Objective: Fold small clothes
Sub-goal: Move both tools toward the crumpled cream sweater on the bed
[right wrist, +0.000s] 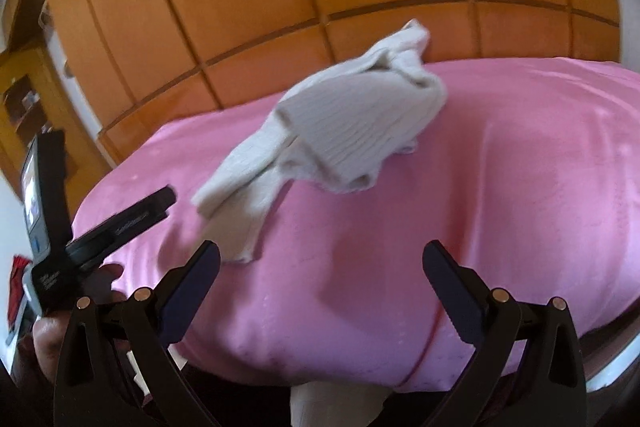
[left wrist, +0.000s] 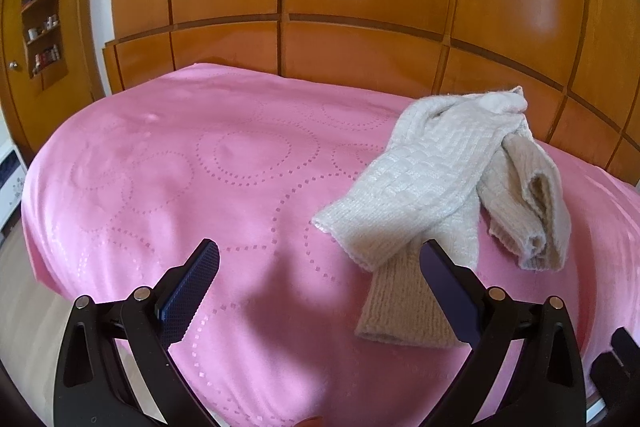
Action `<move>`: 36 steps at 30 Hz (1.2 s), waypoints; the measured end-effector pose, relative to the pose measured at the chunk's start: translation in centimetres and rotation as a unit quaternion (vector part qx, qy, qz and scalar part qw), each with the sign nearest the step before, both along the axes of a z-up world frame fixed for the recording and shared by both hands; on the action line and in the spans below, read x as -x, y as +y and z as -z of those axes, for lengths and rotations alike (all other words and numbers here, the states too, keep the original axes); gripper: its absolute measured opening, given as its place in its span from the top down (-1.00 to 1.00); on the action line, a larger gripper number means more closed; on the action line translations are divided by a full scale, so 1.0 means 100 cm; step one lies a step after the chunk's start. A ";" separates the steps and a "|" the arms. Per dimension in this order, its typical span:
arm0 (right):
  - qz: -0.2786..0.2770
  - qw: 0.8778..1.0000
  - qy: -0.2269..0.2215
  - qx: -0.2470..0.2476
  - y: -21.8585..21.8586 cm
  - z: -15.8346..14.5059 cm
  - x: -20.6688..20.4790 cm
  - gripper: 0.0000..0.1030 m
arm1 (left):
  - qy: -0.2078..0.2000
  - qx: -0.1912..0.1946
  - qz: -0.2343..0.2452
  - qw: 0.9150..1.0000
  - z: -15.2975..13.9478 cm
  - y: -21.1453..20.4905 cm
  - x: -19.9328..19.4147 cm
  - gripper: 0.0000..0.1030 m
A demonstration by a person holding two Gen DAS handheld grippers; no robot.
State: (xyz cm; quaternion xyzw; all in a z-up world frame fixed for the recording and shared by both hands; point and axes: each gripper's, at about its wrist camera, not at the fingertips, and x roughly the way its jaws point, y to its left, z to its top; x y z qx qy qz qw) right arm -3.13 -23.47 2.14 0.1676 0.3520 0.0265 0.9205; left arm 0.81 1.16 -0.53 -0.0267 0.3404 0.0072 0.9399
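Our left gripper (left wrist: 320, 259) has two glossy black plastic arms, each with two round silver rivets, ending in dark blue fingers (left wrist: 188, 291) whose inner pads carry a fine dotted grip texture. Our right gripper (right wrist: 320, 263) is built the same way, black with silver rivets; its finger pads look darker, perhaps from motion blur.

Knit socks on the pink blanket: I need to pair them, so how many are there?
At least 3, tangled: a white sock on top, a beige sock under it near the left claw, another beige sock rightward. More may be hidden.
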 end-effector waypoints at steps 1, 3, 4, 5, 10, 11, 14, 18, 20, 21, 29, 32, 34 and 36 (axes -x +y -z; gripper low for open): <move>0.001 1.000 0.002 0.001 0.001 0.000 -0.001 -0.96 | 0.003 -0.001 0.000 1.000 0.001 0.000 -0.001 -0.93; 0.004 1.000 0.009 -0.002 -0.002 0.002 -0.003 -0.96 | 0.005 -0.002 -0.003 1.000 0.002 0.001 -0.002 -0.93; 0.007 1.000 0.013 -0.002 -0.004 0.004 -0.004 -0.96 | 0.005 -0.002 -0.005 1.000 0.002 0.002 -0.003 -0.93; 0.010 1.000 0.018 -0.002 -0.006 0.005 -0.005 -0.96 | 0.006 -0.002 -0.007 1.000 0.003 0.002 -0.003 -0.93; 0.012 0.999 0.036 0.025 -0.004 0.008 -0.013 -0.96 | 0.011 -0.005 -0.010 1.000 0.006 0.003 -0.006 -0.93; 0.002 0.999 0.043 0.032 -0.003 0.008 -0.017 -0.96 | 0.012 -0.007 -0.010 1.000 0.007 0.003 -0.007 -0.93; -0.020 0.997 0.058 0.055 -0.001 0.007 -0.034 -0.96 | 0.016 -0.010 -0.012 1.000 0.009 0.004 -0.009 -0.93; 0.003 0.995 0.057 0.079 -0.006 -0.008 -0.068 -0.96 | 0.017 -0.008 -0.011 1.000 0.011 0.004 -0.010 -0.93; 0.009 0.997 0.047 0.058 -0.011 -0.018 -0.078 -0.96 | 0.016 -0.005 -0.008 1.000 0.010 0.005 -0.009 -0.93; 0.006 0.998 0.036 0.042 -0.012 -0.024 -0.080 -0.96 | 0.014 -0.005 -0.009 1.000 0.010 0.005 -0.008 -0.93; -0.066 0.995 -0.007 0.069 0.018 -0.035 -0.076 -0.65 | 0.024 0.000 -0.013 1.000 0.016 0.010 -0.012 -0.93; -0.089 0.994 -0.009 0.067 0.024 -0.038 -0.084 -0.24 | 0.030 0.000 -0.014 0.999 0.019 0.011 -0.013 -0.93; -0.099 0.993 -0.012 0.059 0.030 -0.043 -0.094 -0.15 | 0.031 0.002 -0.016 0.999 0.020 0.014 -0.014 -0.93; -0.108 0.992 -0.016 0.057 0.036 -0.048 -0.107 -0.14 | 0.030 0.005 -0.020 0.999 0.021 0.017 -0.015 -0.93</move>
